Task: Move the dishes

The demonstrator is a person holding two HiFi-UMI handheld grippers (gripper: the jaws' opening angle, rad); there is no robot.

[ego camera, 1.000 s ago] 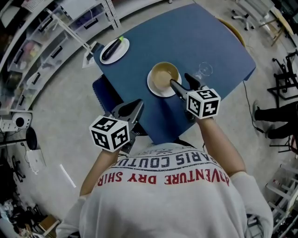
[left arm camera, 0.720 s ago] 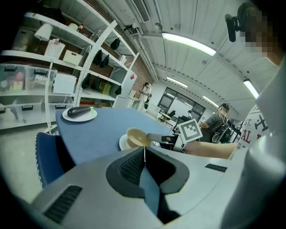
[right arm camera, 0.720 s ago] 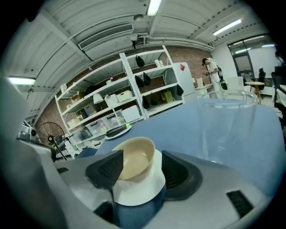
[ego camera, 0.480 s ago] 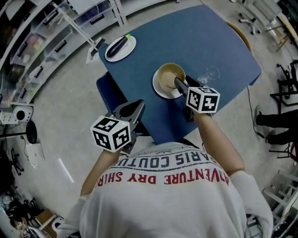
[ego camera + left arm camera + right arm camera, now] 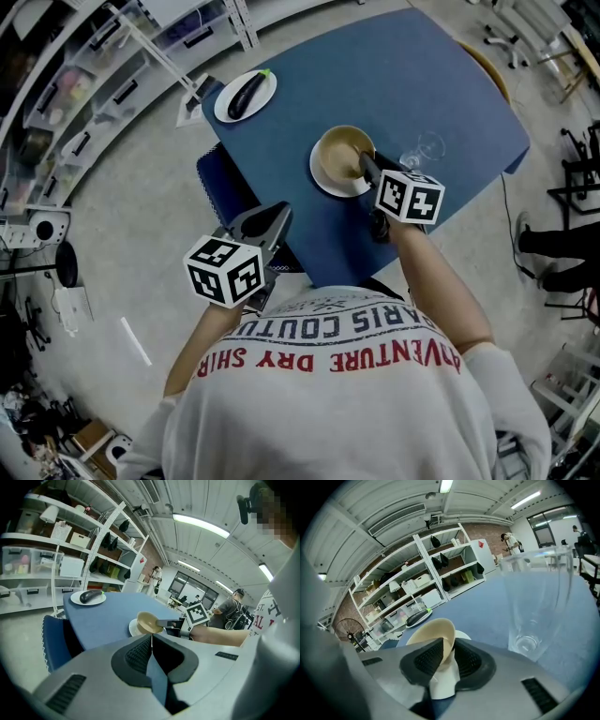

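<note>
Tan bowl (image 5: 337,155), white plate (image 5: 322,180), blue table (image 5: 422,75)

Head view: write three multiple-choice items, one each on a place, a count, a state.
1. The eggplant lies: A on the floor; B on a plate at the table's corner; C on a shelf.
2. Plates on the table: A one; B two; C four.
3. The right gripper is: A open in the air; B out of view; C shut on the bowl's rim.
Key: B, it lies on the corner plate; B, a second plate sits under the bowl; C, its jaws have just been closing and pinch the rim.
</note>
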